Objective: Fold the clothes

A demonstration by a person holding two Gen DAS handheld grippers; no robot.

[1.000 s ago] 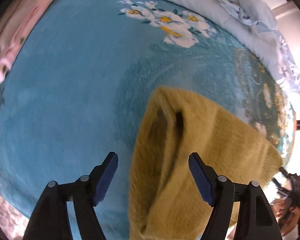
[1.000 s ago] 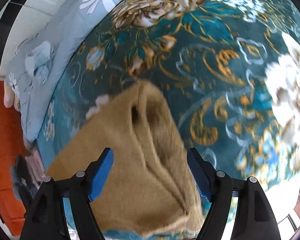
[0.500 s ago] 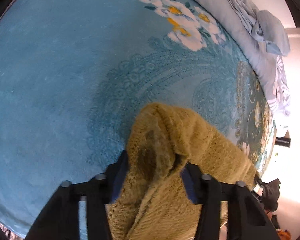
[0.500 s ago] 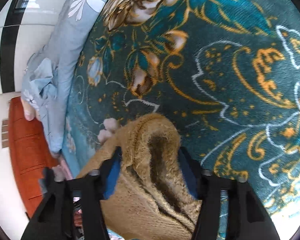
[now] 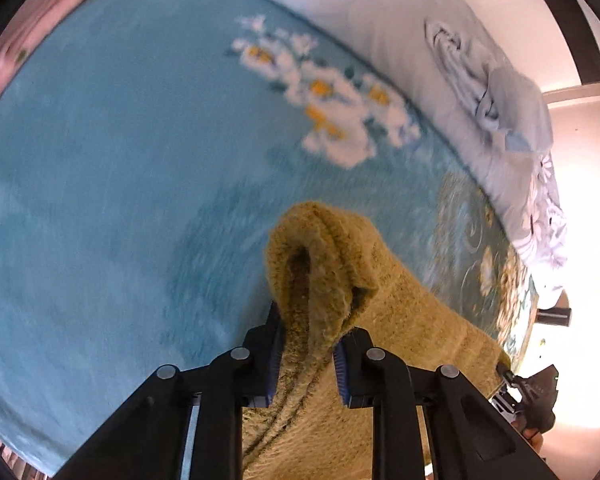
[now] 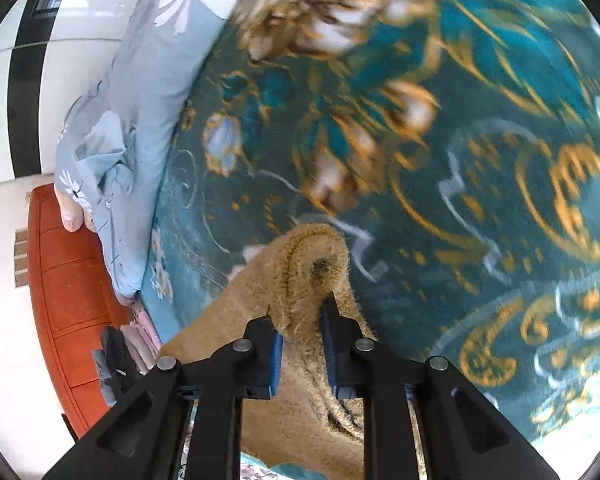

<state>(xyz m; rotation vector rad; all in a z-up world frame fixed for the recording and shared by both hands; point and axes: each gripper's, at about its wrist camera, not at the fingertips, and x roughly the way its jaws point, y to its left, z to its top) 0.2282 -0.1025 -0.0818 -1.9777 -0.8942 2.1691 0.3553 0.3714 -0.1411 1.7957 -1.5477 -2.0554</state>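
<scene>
A fuzzy mustard-yellow knit garment (image 5: 400,320) hangs between my two grippers above a teal floral blanket (image 5: 100,200). My left gripper (image 5: 306,332) is shut on a bunched corner of the garment that sticks up past the fingertips. In the right wrist view my right gripper (image 6: 300,320) is shut on the other corner of the same garment (image 6: 300,264), which looks tan here. The cloth stretches away from each gripper toward the other; the right gripper shows at the edge of the left wrist view (image 5: 528,392).
The blanket (image 6: 480,160) covers a bed. A crumpled light-blue garment (image 5: 496,96) lies on pale floral bedding at the far edge. Folded pink cloth (image 5: 28,28) sits at the upper left. An orange-red headboard (image 6: 68,280) stands at the left in the right wrist view.
Both grippers went from open around the garment's corners to shut on them. They have since lifted the cloth off the blanket, and the views are blurred with motion.
</scene>
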